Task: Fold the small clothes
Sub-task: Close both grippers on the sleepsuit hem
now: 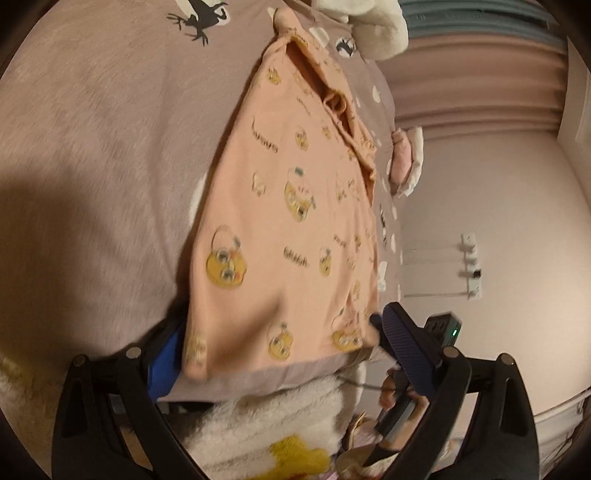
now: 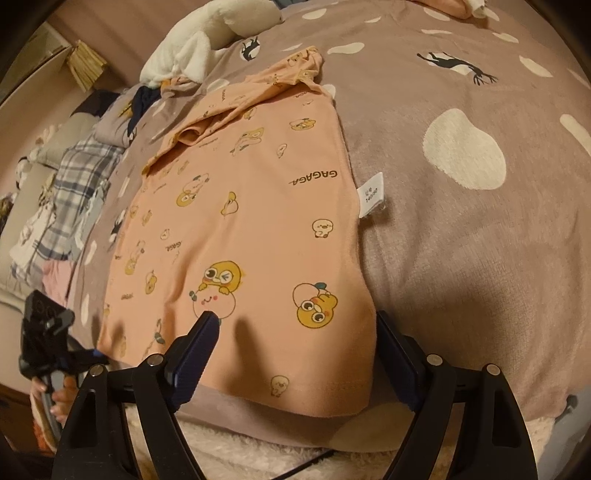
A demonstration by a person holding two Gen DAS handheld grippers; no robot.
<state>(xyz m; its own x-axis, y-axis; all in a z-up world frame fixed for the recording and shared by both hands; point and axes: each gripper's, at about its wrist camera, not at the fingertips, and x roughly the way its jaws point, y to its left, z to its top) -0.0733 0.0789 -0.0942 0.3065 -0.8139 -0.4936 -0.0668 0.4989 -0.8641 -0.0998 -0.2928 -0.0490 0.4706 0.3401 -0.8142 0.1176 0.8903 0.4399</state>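
A peach shirt (image 1: 280, 206) (image 2: 251, 229) printed with yellow ducks lies flat on the mauve bedspread (image 1: 92, 166) (image 2: 461, 258), one sleeve folded in at its far end. My left gripper (image 1: 280, 328) is open at the near hem; its left pad (image 1: 162, 354) is partly hidden behind the shirt's corner and its right finger (image 1: 402, 343) is off the other side. My right gripper (image 2: 295, 321) is open wide over the hem's right corner, with one finger (image 2: 199, 343) above the cloth and the other (image 2: 395, 354) beside the edge. Neither presses on the shirt.
A white plush toy (image 2: 207, 40) (image 1: 373, 26) lies at the far end of the bed, with a pile of plaid clothes (image 2: 74, 177) to the left. White fleece (image 1: 280, 417) hangs at the near edge. A hand (image 2: 59, 398) holds the left gripper's handle. A size tag (image 2: 371, 197) sticks out.
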